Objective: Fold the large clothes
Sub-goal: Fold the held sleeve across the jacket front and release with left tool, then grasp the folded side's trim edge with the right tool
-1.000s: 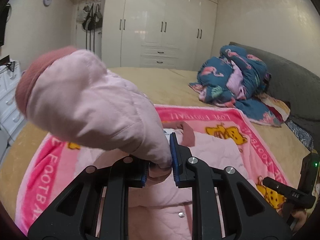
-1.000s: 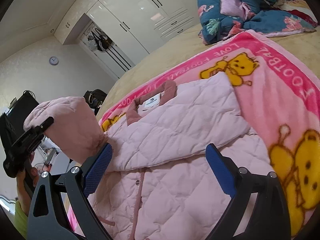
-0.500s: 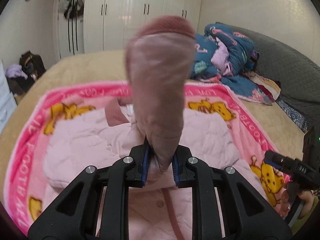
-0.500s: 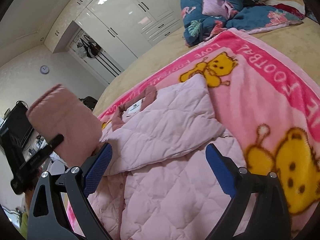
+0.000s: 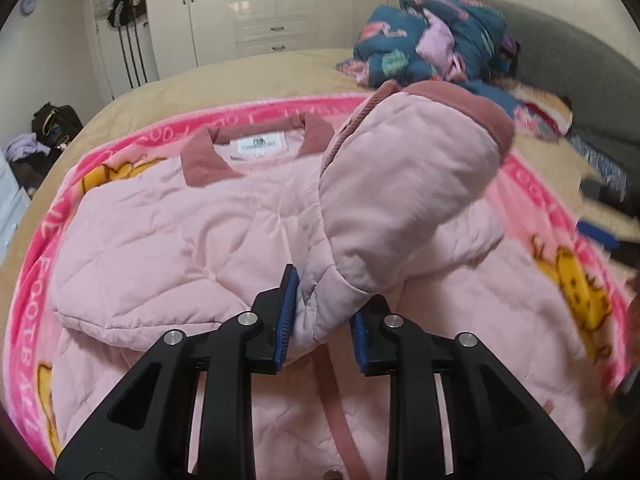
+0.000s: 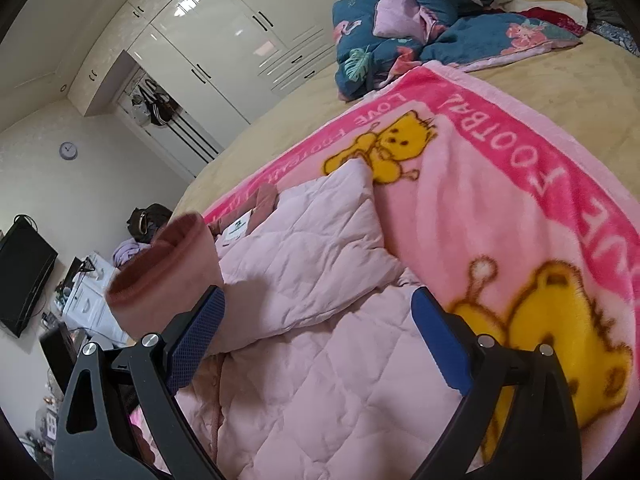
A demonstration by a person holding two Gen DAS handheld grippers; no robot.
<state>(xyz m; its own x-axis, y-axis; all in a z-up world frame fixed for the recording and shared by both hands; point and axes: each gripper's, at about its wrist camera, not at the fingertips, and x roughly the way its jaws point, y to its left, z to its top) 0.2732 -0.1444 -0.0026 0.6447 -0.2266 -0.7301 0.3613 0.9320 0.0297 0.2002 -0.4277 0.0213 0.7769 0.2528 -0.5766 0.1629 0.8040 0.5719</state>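
A pale pink quilted jacket [image 5: 160,240] lies collar-up on a pink cartoon blanket [image 5: 36,280], its other sleeve folded across the chest. My left gripper [image 5: 322,320] holds one sleeve [image 5: 400,200] low over the chest, its darker pink cuff [image 5: 460,104] pointing away to the right. The jaws are opening: the sleeve's fold still sits between the blue pads, but a gap shows beside the right pad. My right gripper [image 6: 320,328] hovers wide open over the jacket [image 6: 320,380] with nothing between its fingers. The sleeve and cuff [image 6: 168,264] rise at its left.
A heap of blue flowered bedding [image 5: 432,40] lies at the far right of the bed by a grey headboard [image 5: 580,72]. White wardrobes [image 5: 260,0] stand beyond the bed. A dark bag [image 5: 52,124] sits on the floor at left. A television [image 6: 24,276] hangs on the wall.
The left gripper swung the sleeve from upright down and across the jacket's chest, and its jaws have spread apart. The right gripper drifted slightly and stayed open.
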